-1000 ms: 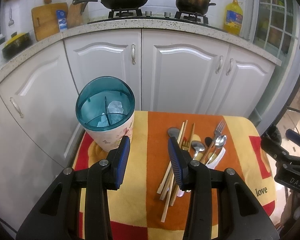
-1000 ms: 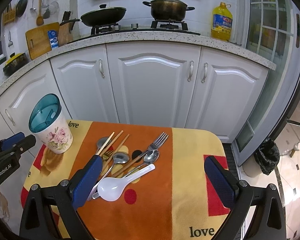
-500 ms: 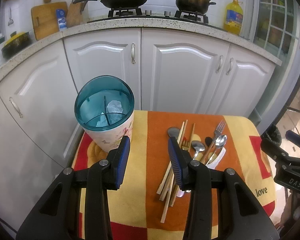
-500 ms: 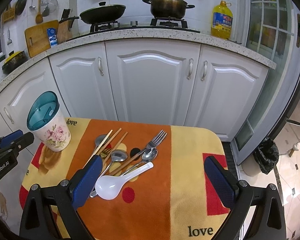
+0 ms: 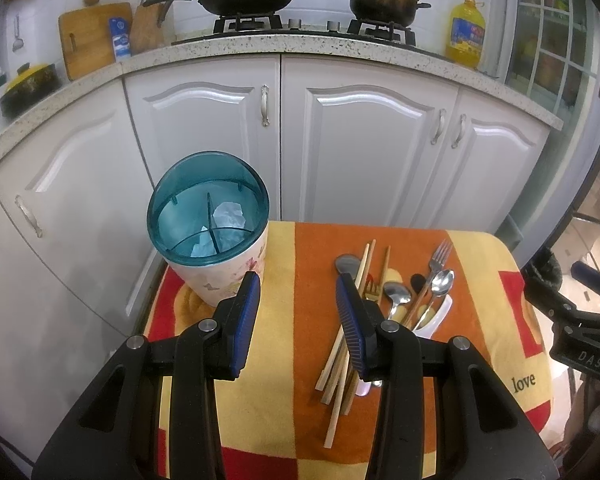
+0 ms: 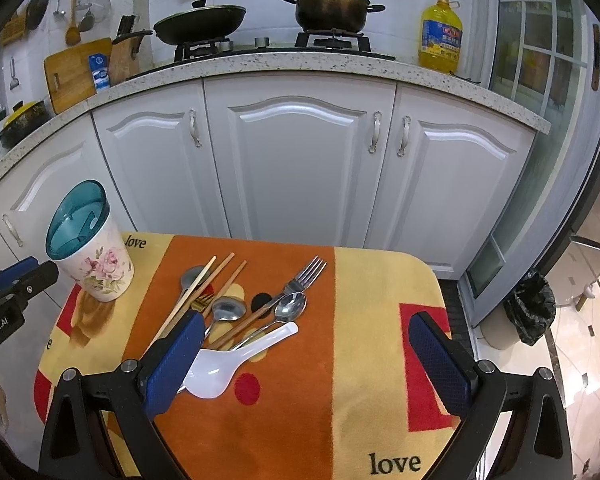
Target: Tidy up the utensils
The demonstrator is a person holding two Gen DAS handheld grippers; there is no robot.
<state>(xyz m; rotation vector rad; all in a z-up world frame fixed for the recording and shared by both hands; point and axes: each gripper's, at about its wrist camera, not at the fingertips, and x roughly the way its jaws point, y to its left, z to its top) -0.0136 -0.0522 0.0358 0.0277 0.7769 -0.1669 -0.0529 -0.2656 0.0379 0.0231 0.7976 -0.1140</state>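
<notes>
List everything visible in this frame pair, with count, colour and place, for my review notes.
utensil holder: one, floral white with teal divided top, cloth's left far corner
chopsticks: several, wooden, in the pile
metal spoons: at least three, silver, pile
fork: one silver, pile's far right; a second gold one, partly hidden
white soup spoon: one, pile's near edge
cloth: one, orange, yellow, red, covering table
wok, pot: one each, dark, stove
oil bottle: one, yellow, counter
cutting board: one, wooden, counter
left gripper: open, empty
right gripper: open, empty
</notes>
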